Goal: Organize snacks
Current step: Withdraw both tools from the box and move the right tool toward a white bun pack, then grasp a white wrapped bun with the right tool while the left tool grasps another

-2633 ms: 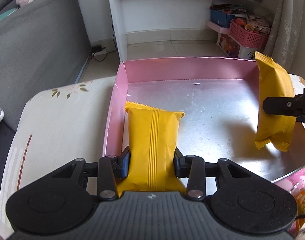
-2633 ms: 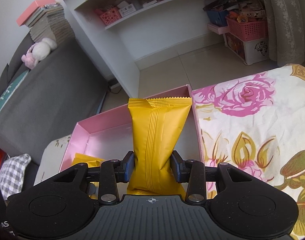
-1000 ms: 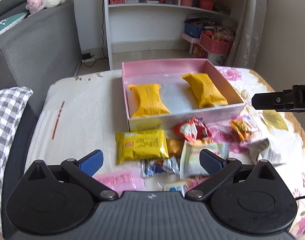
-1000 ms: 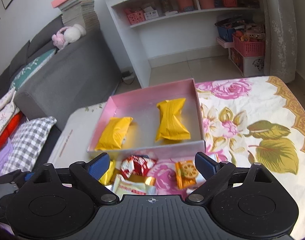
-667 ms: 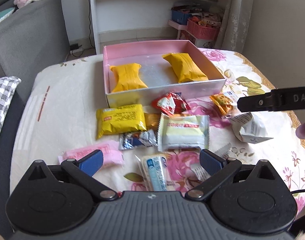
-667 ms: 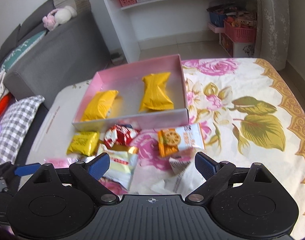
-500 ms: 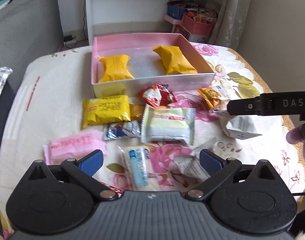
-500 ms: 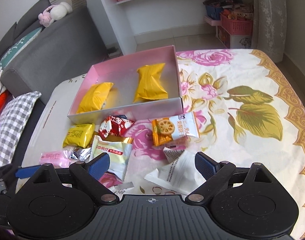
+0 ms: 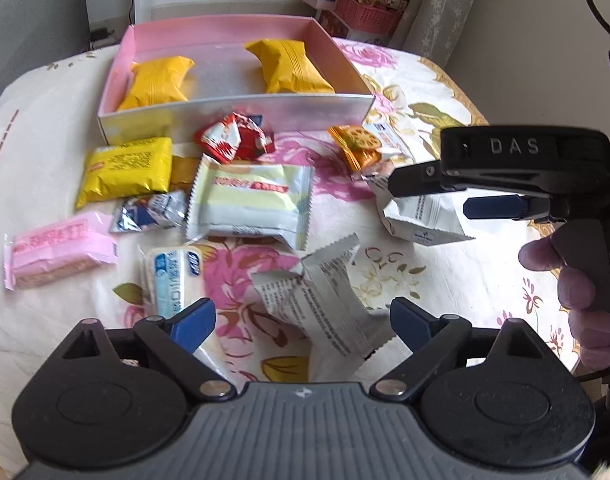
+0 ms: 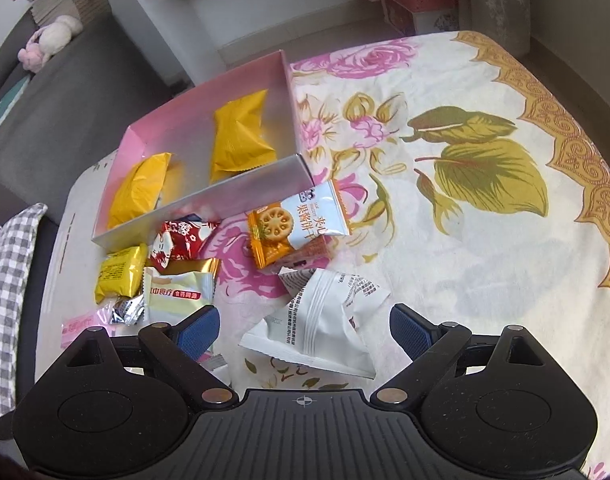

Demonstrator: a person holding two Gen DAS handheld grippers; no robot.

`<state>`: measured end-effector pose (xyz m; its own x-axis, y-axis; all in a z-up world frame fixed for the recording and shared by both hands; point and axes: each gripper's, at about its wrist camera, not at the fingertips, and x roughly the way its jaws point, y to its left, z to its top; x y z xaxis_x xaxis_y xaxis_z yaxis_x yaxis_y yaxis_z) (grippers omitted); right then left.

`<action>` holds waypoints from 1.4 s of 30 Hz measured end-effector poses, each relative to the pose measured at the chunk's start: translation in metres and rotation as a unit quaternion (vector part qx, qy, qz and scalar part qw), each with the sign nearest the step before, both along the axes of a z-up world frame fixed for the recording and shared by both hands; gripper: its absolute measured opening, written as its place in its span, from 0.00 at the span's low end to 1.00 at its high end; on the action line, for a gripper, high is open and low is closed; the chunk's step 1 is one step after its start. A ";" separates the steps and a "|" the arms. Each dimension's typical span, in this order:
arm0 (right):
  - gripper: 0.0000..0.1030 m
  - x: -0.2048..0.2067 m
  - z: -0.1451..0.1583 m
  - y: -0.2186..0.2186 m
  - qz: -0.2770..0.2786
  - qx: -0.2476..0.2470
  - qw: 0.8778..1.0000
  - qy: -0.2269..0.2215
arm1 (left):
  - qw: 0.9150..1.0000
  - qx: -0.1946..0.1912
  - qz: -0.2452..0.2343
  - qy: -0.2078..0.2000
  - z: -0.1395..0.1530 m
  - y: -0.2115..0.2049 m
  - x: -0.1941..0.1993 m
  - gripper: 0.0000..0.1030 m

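Both grippers hover with jaws spread over loose snacks, pink box part filled.

The snacks lie scattered on the floral-cloth surface (image 10: 485,248) across the middle of both frames, just in front of the pink box (image 9: 241,110), which already holds two yellow packets (image 9: 157,82) in the upper part of the left view. A white packet (image 10: 325,320) sits low in the right wrist frame, between the spread, empty jaws of the right gripper (image 10: 303,330); another crumpled white wrapper (image 9: 325,304) lies likewise between the spread, empty jaws of the left gripper (image 9: 303,318). The likely step is picking one packet each. To do it well, I judge each gripper should lower squarely, close across the packet's puffed middle rather than a thin crimped edge, and lift clear of neighbours such as the biscuit packet (image 10: 297,224) before carrying to the box's open middle.
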<state>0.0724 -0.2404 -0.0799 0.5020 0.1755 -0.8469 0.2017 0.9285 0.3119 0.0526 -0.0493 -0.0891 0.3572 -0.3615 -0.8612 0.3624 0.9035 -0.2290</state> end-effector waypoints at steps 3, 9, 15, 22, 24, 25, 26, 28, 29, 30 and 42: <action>0.91 0.003 -0.005 -0.003 -0.007 0.010 1.000 0.012 | 1.000 -0.003 -0.004 0.013 -0.005 -0.005 -0.001 0.87; 0.91 0.007 -0.015 -0.005 -0.016 0.016 0.999 0.032 | 0.999 -0.011 -0.001 0.039 -0.015 -0.012 -0.001 0.83; 0.91 0.011 -0.025 -0.004 -0.019 0.015 0.999 0.046 | 0.999 -0.012 0.006 0.050 -0.021 -0.016 -0.001 0.73; 0.91 0.013 -0.031 0.000 -0.020 0.000 0.998 0.054 | 0.999 -0.006 0.002 0.045 -0.024 -0.018 -0.001 0.55; 0.91 0.013 -0.032 0.000 -0.021 0.001 0.998 0.056 | 0.999 -0.004 0.002 0.043 -0.024 -0.018 -0.001 0.52; 0.90 0.013 -0.032 0.000 -0.021 0.002 0.998 0.056 | 0.999 -0.002 0.002 0.043 -0.024 -0.018 0.000 0.50; 0.90 0.013 -0.032 0.000 -0.022 0.002 0.998 0.056 | 0.999 -0.001 0.002 0.042 -0.024 -0.019 0.000 0.49; 0.89 0.013 -0.032 0.001 -0.022 -0.001 0.998 0.055 | 0.999 -0.002 0.002 0.041 -0.023 -0.019 -0.001 0.43; 0.88 0.012 -0.031 0.001 -0.022 -0.004 0.998 0.054 | 0.999 -0.002 0.001 0.042 -0.023 -0.019 -0.001 0.41; 0.88 0.012 -0.031 0.002 -0.021 -0.007 0.998 0.053 | 0.999 -0.003 0.001 0.043 -0.022 -0.018 -0.001 0.37; 0.40 0.012 -0.027 0.009 -0.004 -0.032 0.998 0.050 | 1.000 -0.001 0.000 0.028 -0.014 -0.014 -0.007 0.31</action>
